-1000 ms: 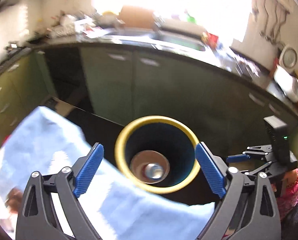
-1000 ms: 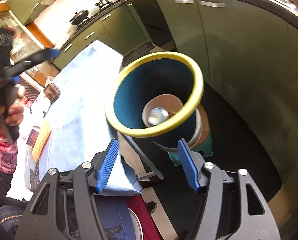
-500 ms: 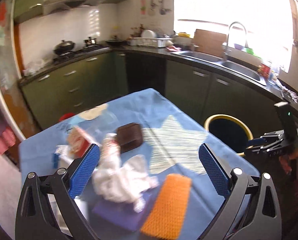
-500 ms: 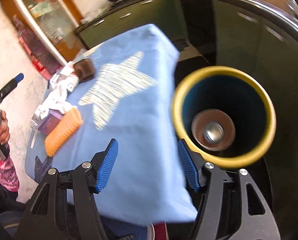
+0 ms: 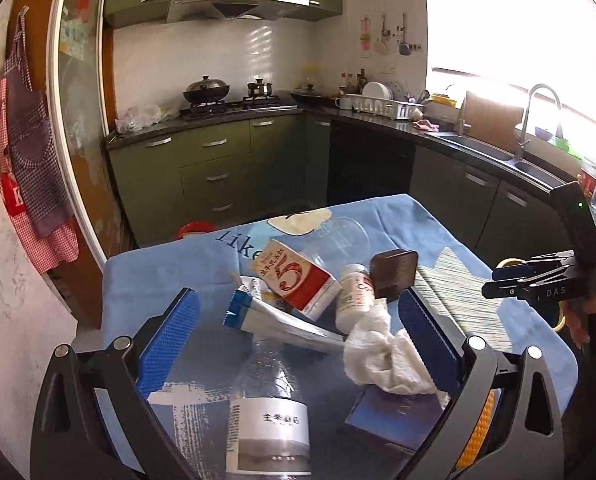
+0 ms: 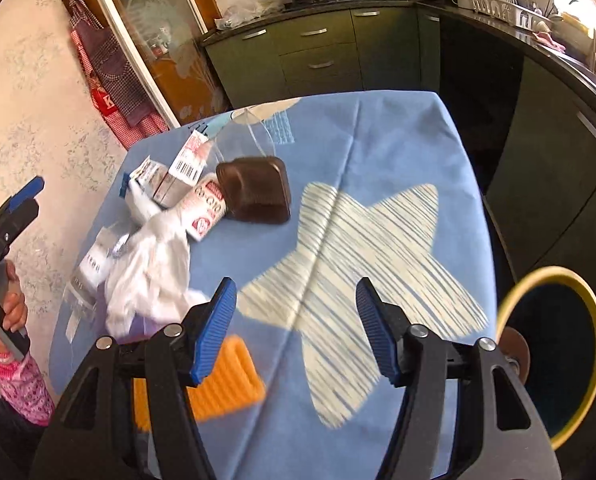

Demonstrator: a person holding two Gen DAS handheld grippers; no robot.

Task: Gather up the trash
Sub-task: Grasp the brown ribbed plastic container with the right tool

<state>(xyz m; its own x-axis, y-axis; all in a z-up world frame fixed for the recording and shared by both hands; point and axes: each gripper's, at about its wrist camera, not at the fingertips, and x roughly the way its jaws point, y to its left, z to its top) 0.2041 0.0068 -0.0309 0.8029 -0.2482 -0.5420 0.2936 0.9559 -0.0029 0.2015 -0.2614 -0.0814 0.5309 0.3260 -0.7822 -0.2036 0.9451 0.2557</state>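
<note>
My left claw point(image 5: 295, 334) stands with its jaws spread wide and nothing between the pads; they have just finished opening that last bit. From this view it hovers over the heap of trash on the blue tablecloth point(image 5: 145, 276): a clear bottle point(image 5: 267, 416) nearest me, a crumpled tissue point(image 5: 382, 356), a red-and-white carton point(image 5: 298, 278), a tube point(image 5: 273, 322), a small white bottle point(image 5: 354, 292) and a brown tub point(image 5: 394, 274). None of that is picked up yet, so I judge most of the job remains. A second ago this camera looked straight down into the bin; now it faces the table.

From the right view, my right claw point(image 6: 295, 330) is partly apart and empty, above the pale star on the cloth. The yellow-rimmed bin point(image 6: 554, 364) sits off the table's edge, with a paper cup point(image 6: 516, 350) already inside. It filled this view's centre before; now it is at the right margin.
</note>
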